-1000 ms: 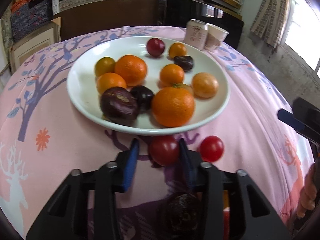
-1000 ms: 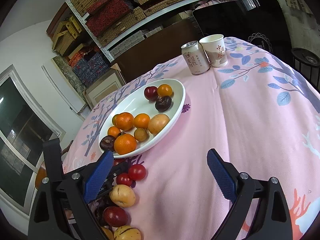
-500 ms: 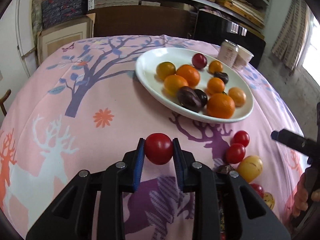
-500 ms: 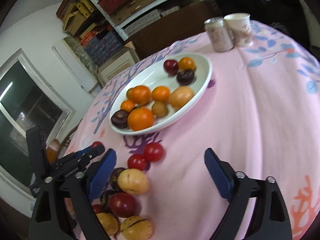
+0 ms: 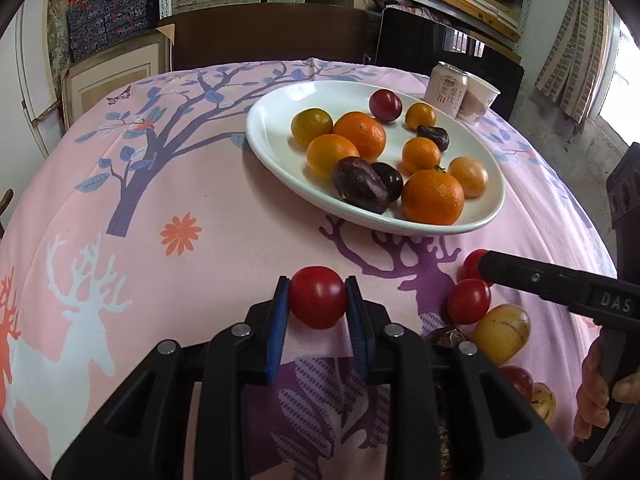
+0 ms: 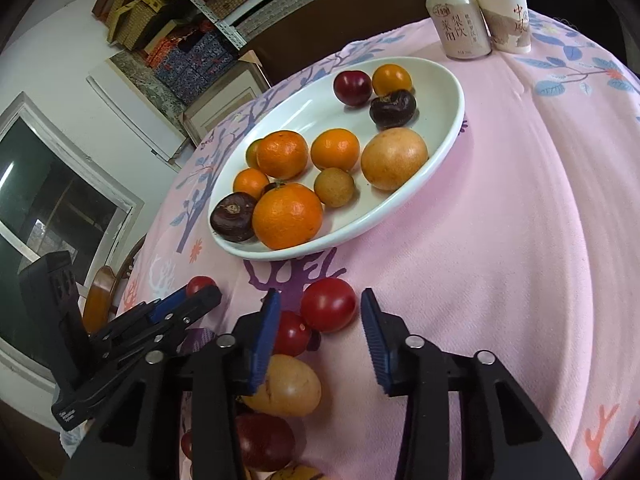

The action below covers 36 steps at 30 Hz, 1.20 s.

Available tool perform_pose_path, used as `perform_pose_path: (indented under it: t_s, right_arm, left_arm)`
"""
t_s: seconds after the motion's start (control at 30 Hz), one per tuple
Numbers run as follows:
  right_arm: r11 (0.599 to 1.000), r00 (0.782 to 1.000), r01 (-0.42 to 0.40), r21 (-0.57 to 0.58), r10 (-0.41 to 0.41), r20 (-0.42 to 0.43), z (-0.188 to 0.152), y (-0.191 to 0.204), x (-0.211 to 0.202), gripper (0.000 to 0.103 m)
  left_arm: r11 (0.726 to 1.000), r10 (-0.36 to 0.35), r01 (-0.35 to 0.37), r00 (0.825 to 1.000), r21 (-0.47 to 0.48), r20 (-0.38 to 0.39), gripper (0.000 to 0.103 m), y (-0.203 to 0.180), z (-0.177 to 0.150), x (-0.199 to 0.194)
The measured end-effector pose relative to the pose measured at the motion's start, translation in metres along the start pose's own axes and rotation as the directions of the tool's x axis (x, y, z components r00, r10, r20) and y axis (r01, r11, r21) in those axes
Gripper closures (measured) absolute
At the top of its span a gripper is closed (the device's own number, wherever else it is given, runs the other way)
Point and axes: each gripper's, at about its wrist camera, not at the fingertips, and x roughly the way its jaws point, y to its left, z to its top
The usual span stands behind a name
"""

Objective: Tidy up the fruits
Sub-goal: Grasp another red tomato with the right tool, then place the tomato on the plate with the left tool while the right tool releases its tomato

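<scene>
My left gripper (image 5: 318,298) is shut on a red tomato (image 5: 318,297) and holds it above the pink cloth, left of the plate's near edge. It shows in the right wrist view (image 6: 200,290) at the lower left. My right gripper (image 6: 316,312) is open, its blue pads either side of a loose red tomato (image 6: 328,304) on the cloth; I cannot tell if they touch it. A second red tomato (image 6: 291,333) lies beside it. The white plate (image 5: 276,148) holds oranges, dark fruits, a red plum and yellow fruits.
A drink can (image 5: 445,87) and a paper cup (image 5: 478,98) stand behind the plate. Several loose fruits, among them a yellow one (image 6: 286,390) and a dark red one (image 6: 264,440), lie near my right gripper. Shelves and a dark chair stand beyond the table.
My left gripper closed on the red tomato, lifted it and drew back left of the plate. My right gripper came down and narrowed around a loose red tomato.
</scene>
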Motion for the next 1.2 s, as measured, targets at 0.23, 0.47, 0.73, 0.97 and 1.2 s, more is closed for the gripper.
perform_pose_path:
  t_s: [0.23, 0.47, 0.73, 0.97, 1.2]
  right_arm:
    - [1.000, 1.000, -0.020, -0.003, 0.020, 0.010, -0.002, -0.003, -0.002, 0.074]
    - [0.999, 0.997, -0.028, -0.023, 0.030, 0.065, -0.006, -0.012, -0.027, 0.074]
    - [1.000, 0.998, -0.016, -0.016, 0.017, 0.063, -0.007, -0.017, -0.030, 0.074]
    - [0.996, 0.976, -0.086, -0.002, 0.085, 0.200, 0.015, -0.014, -0.079, 0.074]
    - [0.999, 0.978, -0.048, -0.010, 0.049, 0.204, 0.073, -0.003, -0.055, 0.074]
  left_arm:
    - [0.999, 0.018, -0.018, 1.000, 0.028, -0.005, 0.076, -0.006, -0.004, 0.005]
    - [0.999, 0.025, -0.025, 1.000, 0.027, 0.012, 0.076, -0.007, -0.007, 0.003]
    - [1.000, 0.026, -0.026, 0.999, 0.017, 0.023, 0.076, -0.006, -0.009, -0.003]
    - [1.000, 0.019, -0.017, 0.994, -0.020, 0.109, 0.076, 0.000, 0.031, -0.032]
    - [0.999, 0.042, -0.038, 0.992, -0.032, 0.120, 0.076, 0.003, 0.090, -0.006]
